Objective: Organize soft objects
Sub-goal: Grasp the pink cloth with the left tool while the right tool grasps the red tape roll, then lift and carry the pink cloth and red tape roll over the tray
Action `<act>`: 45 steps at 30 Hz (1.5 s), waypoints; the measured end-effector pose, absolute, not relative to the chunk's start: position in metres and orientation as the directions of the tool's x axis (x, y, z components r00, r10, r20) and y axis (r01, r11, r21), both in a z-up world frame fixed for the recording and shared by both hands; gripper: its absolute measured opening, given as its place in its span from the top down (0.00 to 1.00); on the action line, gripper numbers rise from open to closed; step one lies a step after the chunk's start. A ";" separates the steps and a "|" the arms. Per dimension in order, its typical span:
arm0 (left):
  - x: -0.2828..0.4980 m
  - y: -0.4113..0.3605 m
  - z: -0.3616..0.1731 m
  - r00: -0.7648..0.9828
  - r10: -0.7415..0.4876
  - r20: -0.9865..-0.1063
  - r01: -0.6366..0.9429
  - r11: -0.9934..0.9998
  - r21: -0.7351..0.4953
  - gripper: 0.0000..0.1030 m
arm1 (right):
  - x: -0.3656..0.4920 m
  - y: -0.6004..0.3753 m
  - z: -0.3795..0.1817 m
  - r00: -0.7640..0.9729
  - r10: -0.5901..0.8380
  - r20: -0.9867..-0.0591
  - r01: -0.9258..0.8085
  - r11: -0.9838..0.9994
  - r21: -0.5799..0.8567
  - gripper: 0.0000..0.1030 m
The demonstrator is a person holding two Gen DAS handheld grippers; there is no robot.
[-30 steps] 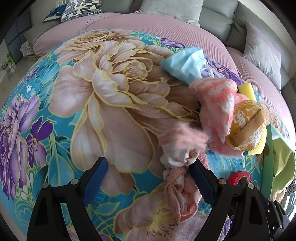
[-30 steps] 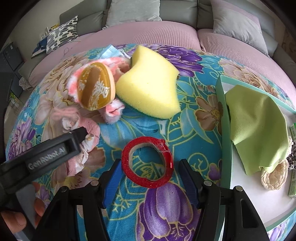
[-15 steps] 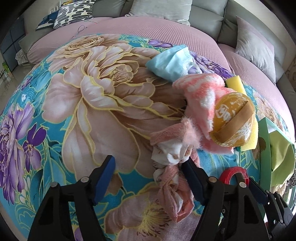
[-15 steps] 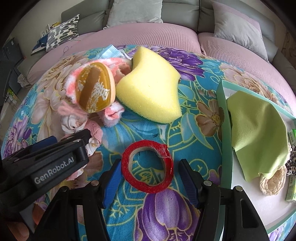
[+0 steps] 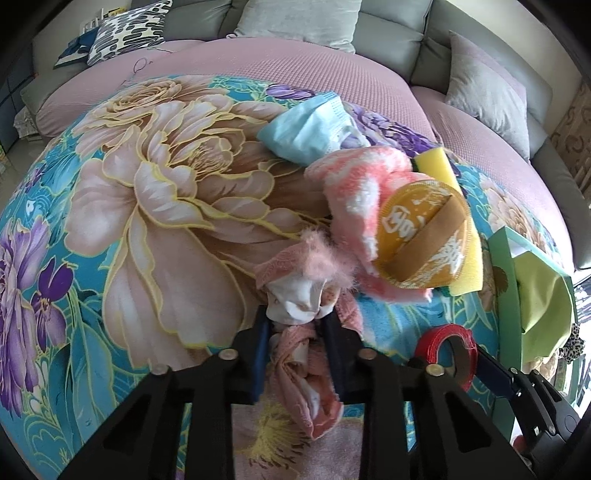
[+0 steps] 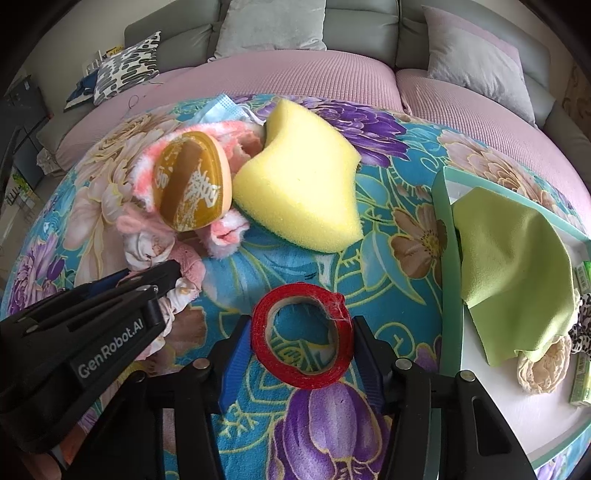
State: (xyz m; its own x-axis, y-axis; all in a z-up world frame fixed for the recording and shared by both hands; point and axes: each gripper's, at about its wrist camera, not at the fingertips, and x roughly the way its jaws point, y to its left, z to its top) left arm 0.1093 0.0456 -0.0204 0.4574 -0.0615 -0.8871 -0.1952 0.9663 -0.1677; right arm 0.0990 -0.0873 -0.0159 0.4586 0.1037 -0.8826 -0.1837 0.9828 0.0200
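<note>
Two grippers work a flowered bedspread (image 5: 155,229): the left gripper (image 5: 297,334), wide a second ago, is closing onto the pink sock bundle (image 5: 295,354); the right gripper (image 6: 301,345) is closing around the red tape ring (image 6: 301,334), ready for sorting

This is a living room in a home. A big grey sofa (image 6: 369,29) with soft pillows (image 6: 273,26) and a pink cover (image 6: 295,74) runs along the back, and a bright flower blanket (image 5: 147,221) lies in front.
</note>
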 end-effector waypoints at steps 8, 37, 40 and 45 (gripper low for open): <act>0.105 0.046 -0.015 0.473 -0.076 -0.878 -0.183 0.966 -0.183 0.84 | 0.099 -0.093 -0.012 0.471 0.111 -0.875 -0.167 0.985 0.035 0.46; 0.062 0.043 0.090 0.716 -0.065 -0.695 -0.119 0.970 -0.213 0.87 | 0.073 -0.127 0.051 0.615 0.110 -0.781 -0.115 0.992 0.049 0.46; 0.057 0.040 0.099 0.735 -0.064 -0.675 -0.110 0.971 -0.212 0.87 | 0.070 -0.136 0.061 0.634 0.098 -0.767 -0.098 0.994 0.047 0.46; 0.055 0.032 0.106 0.747 -0.076 -0.661 -0.086 0.974 -0.209 0.87 | 0.064 -0.152 0.072 0.644 0.070 -0.761 -0.054 0.997 0.046 0.46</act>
